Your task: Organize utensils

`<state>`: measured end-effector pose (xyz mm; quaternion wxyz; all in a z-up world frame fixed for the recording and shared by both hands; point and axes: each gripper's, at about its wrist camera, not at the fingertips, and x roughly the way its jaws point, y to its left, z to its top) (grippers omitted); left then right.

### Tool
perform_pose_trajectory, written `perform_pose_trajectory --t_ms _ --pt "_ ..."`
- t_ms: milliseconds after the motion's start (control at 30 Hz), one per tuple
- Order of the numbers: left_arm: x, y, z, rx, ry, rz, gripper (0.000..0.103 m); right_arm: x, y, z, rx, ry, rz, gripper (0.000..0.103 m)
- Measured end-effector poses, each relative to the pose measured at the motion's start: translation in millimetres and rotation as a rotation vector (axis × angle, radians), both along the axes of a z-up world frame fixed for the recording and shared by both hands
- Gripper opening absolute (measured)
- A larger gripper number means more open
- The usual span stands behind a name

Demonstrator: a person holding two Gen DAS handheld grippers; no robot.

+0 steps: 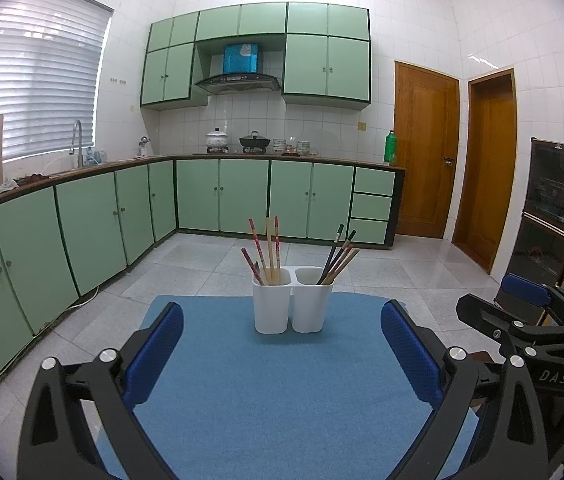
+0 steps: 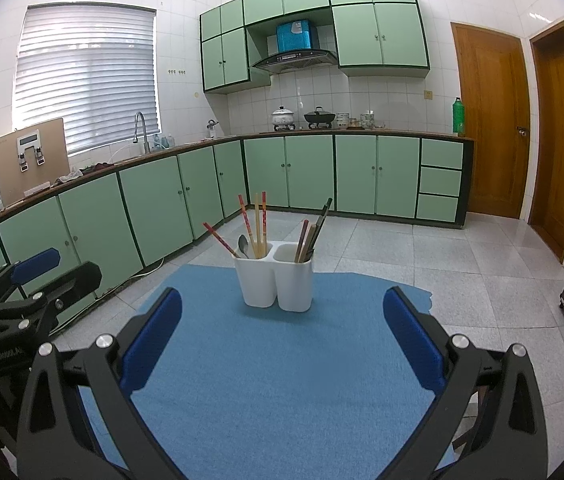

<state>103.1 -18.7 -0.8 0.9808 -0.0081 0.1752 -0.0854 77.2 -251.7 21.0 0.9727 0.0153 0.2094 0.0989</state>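
While every utensil in view already stands in the holder (image 2: 275, 280), sorting looks close to done or not yet begun; which, the frames cannot settle. That holder, a smooth white plastic twin cup with rounded corners, sits at the far middle of the mat (image 2: 282, 380). Its left cup holds red patterned chopsticks (image 2: 245, 216), pale bamboo ones and a metal spoon (image 2: 243, 245); the right cup holds dark chopsticks (image 1: 336, 254), slim and leaning right. If kinds must be kept apart, the spoon among chopsticks may be what is left. Nothing lies loose on the mat, a blue, felt-like cloth. Both grippers hover near its near edge, well apart from the holder: the left gripper (image 1: 282, 344) and right gripper (image 2: 282, 336) each have jaws spread wide and empty, with ribbed blue pads on black frames. Beyond lie pale tiles and green cabinets.
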Motion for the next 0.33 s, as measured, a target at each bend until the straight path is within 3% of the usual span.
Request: perform_pose_trajectory --t_ms 333 --pt "-0.4 0.8 1.6 0.000 0.004 0.006 0.097 -0.3 0.6 -0.5 0.000 0.001 -0.001 0.098"
